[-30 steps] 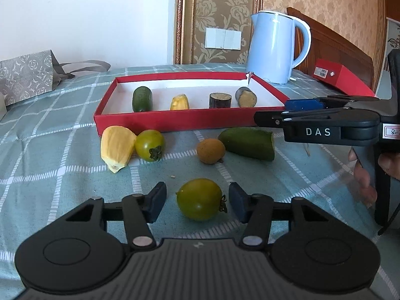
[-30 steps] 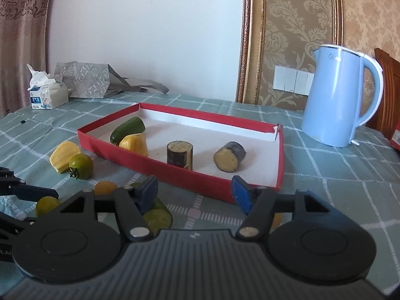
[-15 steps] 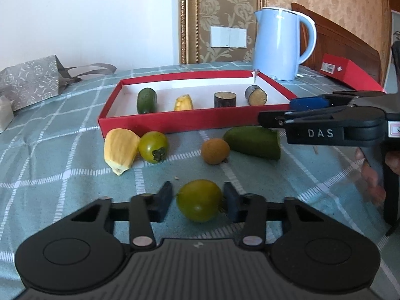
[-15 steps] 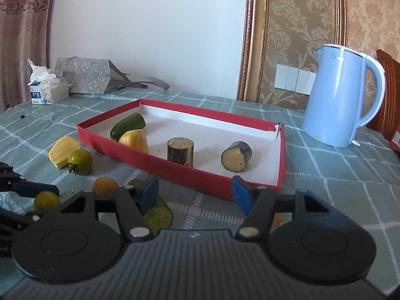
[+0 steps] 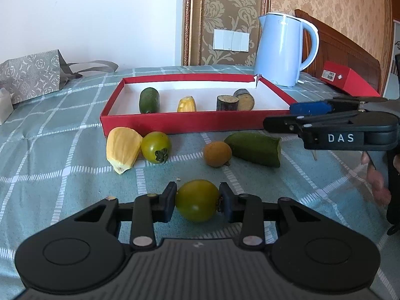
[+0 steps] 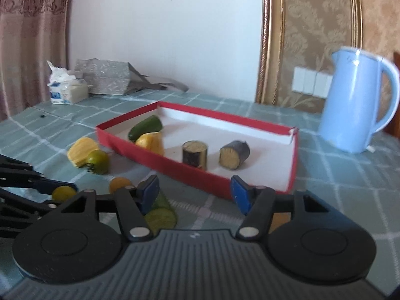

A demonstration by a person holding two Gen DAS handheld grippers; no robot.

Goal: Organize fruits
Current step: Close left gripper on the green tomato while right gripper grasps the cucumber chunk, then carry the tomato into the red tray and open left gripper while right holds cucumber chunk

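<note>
My left gripper (image 5: pixel 197 201) is shut on a green tomato (image 5: pixel 197 200) that sits on the checked cloth. Beyond it lie a yellow jackfruit piece (image 5: pixel 122 148), a second green tomato (image 5: pixel 155 147), a small brown fruit (image 5: pixel 217 154) and a cut cucumber (image 5: pixel 253 148). The red tray (image 5: pixel 195 122) holds a cucumber piece (image 5: pixel 149 100), a yellow piece (image 5: pixel 186 104) and two dark eggplant pieces (image 5: pixel 236 99). My right gripper (image 6: pixel 195 193) is open and empty in front of the tray (image 6: pixel 200 178), with the cut cucumber (image 6: pixel 161 215) just below its left finger.
A light blue kettle (image 5: pixel 283 50) stands behind the tray's right corner. A red box (image 5: pixel 347 82) lies at far right. A grey paper bag (image 5: pixel 30 75) and a tissue pack (image 6: pixel 66 92) sit at the back left. My right gripper's side (image 5: pixel 337 127) reaches in from the right.
My left gripper's fingers have closed in from either side onto the near green tomato. My right gripper view has shifted slightly and blurred; its jaws stay open.
</note>
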